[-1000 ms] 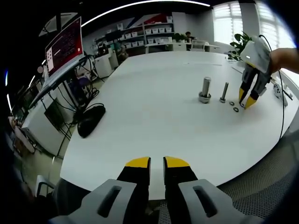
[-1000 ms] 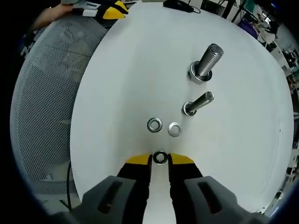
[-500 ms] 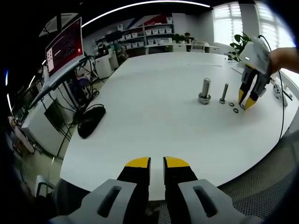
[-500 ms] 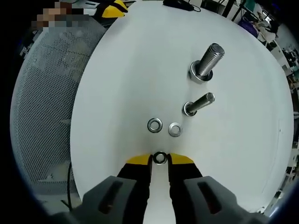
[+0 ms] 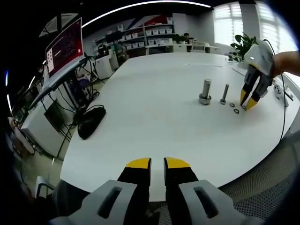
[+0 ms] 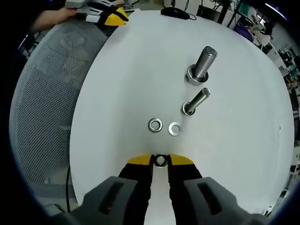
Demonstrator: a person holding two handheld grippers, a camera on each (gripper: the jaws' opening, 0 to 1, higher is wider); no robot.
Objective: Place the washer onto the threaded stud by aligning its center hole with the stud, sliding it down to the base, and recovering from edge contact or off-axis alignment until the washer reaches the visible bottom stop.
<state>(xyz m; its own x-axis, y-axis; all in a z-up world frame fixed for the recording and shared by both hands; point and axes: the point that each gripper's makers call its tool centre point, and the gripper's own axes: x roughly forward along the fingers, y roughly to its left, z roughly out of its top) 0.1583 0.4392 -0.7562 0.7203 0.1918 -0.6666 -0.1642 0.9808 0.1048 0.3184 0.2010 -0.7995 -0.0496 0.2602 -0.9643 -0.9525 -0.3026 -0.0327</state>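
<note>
In the right gripper view, a washer point(image 6: 160, 160) is held between the yellow tips of the right hand-held gripper point(image 6: 161, 161), which is angled down over the white bench point(image 6: 117, 93). Two more washers point(image 6: 154, 124) point(image 6: 175, 128) are seen lying just beyond it, flat and side by side. Farther on, a slim threaded stud point(image 6: 196, 101) and a thick bolt point(image 6: 200, 65) are stood upright. The left hand-held gripper point(image 5: 157, 164) is kept at the bench's near edge, its jaws narrow and nothing between them. A dark mouse point(image 5: 91, 121) is seen well to its left.
</note>
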